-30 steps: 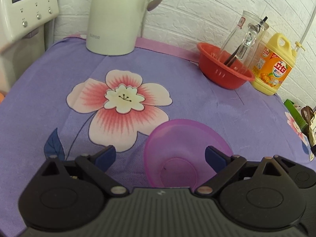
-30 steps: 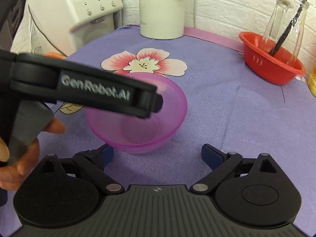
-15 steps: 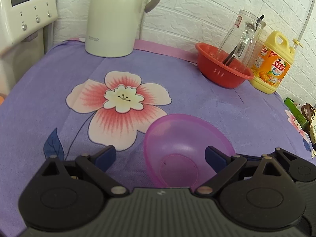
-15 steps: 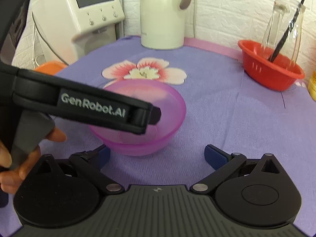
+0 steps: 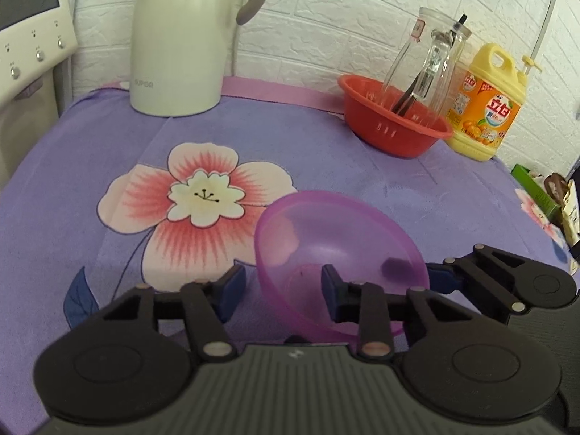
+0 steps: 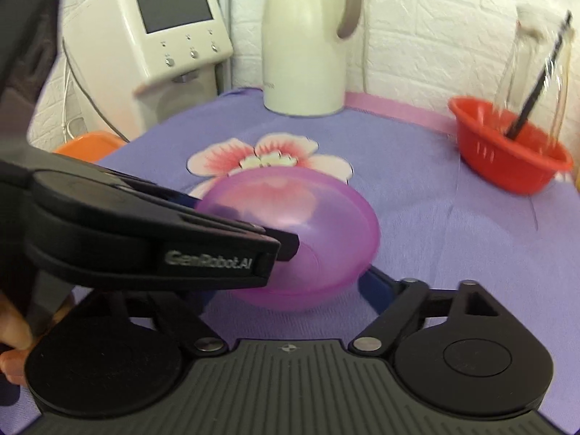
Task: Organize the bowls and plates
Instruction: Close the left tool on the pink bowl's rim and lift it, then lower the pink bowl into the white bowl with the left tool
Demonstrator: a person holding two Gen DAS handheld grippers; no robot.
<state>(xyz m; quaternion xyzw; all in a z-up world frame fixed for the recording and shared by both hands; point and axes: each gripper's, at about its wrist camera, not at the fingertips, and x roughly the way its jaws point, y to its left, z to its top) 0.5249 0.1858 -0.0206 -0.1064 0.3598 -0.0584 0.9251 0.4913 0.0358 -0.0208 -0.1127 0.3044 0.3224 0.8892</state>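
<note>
- Table (image 5: pixel 362 152): covered in a purple cloth with a flower print. It runs under and well ahead of both sets of jaws. No plate shows in either view.
- White jug (image 5: pixel 177 36): tall, with a handle, upright. It stands far ahead of the left jaws and off to their left, well apart from the work.
- Red basket (image 5: pixel 395 134): holds a glass bottle. It stands far ahead of the left jaws and off to their right.
- Purple bowl (image 5: pixel 337 239): the one task item in sight.
  - Position: at the very mouth of both sets of jaws, tilted rather than flat. Its outline is blurred in the right wrist view, so I cannot tell whether the base is clear of the cloth.
  - Handling, as a judgement: thin translucent plastic, so light, not fragile, smooth and rather slick. The wall probably gives a little under pressure.
  - Best hold: the rim wall, one pad inside and one outside, set deep enough that the bowl does not swivel or slip out.
- Left gripper (image 5: pixel 281 282): the jaws are half narrowed and sit astride the bowl's near wall, one finger outside and one within. A strip of cloth shows between the outer finger and the bowl, so they are not yet pinching.
- Right gripper (image 6: pixel 290 291): the jaws are spread wide with the bowl between them. The one visible finger (image 6: pixel 377 286) lies just beside the bowl's outer wall. The other is hidden behind the left gripper.
</note>
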